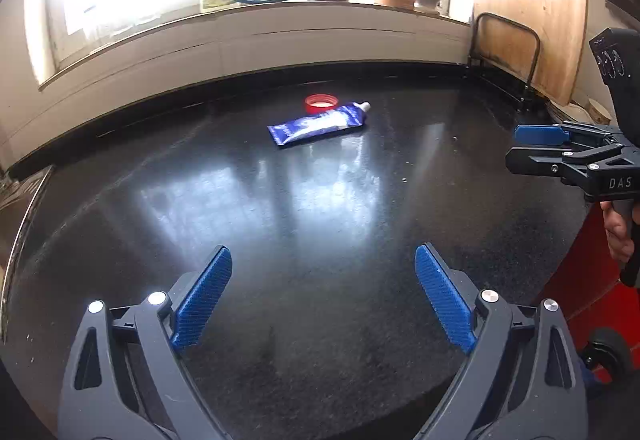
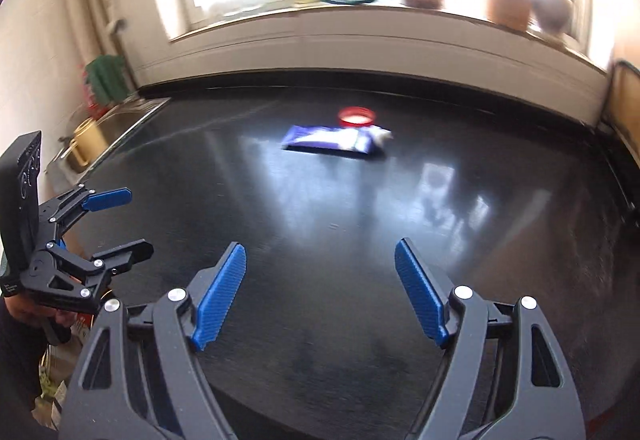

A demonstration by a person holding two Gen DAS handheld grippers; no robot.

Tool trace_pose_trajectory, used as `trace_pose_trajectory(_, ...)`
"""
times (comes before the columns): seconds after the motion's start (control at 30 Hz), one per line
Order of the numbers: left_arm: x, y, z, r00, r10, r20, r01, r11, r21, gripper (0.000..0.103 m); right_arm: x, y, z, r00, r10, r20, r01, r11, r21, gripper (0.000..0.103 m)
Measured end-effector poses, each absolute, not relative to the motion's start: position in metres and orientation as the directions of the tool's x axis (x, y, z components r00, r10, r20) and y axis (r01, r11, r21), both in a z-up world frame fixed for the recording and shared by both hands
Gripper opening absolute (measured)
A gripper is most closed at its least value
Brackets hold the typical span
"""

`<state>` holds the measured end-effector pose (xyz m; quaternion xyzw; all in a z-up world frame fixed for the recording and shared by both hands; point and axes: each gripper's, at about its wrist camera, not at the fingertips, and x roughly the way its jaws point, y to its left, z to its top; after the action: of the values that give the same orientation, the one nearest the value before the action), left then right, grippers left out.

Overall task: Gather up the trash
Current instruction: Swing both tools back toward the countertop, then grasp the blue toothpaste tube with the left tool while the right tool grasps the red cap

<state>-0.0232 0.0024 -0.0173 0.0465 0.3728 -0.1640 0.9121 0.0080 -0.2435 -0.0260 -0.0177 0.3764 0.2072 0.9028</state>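
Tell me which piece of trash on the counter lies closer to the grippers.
The blue tube: it lies flat on the black counter, in front of the red lid, which sits just behind it toward the window wall.

A flattened blue tube (image 1: 319, 123) lies on its side, touching a red cap (image 1: 320, 103).

home kitchen: black countertop (image 1: 320, 200), sink (image 2: 120, 116)

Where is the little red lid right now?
The red lid sits far back on the black counter, right behind the blue tube, near the tube's white cap end. Neither gripper is near it.
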Motion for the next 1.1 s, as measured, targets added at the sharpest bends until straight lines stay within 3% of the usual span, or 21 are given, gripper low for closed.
trace_pose_trajectory(0.47,0.061,-0.021,-0.042,0.597,-0.239,-0.766,0.426,0.903,0.051,0.090,0.067,-0.254,-0.036,0.572,0.380,-0.727,-0.440,0.890,0.119,0.075)
trace_pose_trajectory(0.8,0.187,-0.037,-0.067,0.540,-0.291,-0.790,0.540,0.839,0.060,0.090,0.214,-0.181,-0.043,0.519,0.348,-0.781,-0.511,0.858,0.042,0.075)
trace_pose_trajectory(1.1,0.242,-0.036,-0.082,0.487,-0.331,-0.808,0.596,0.803,0.029,0.090,0.301,-0.131,-0.082,0.413,0.326,-0.851,-0.541,0.839,0.058,0.070)
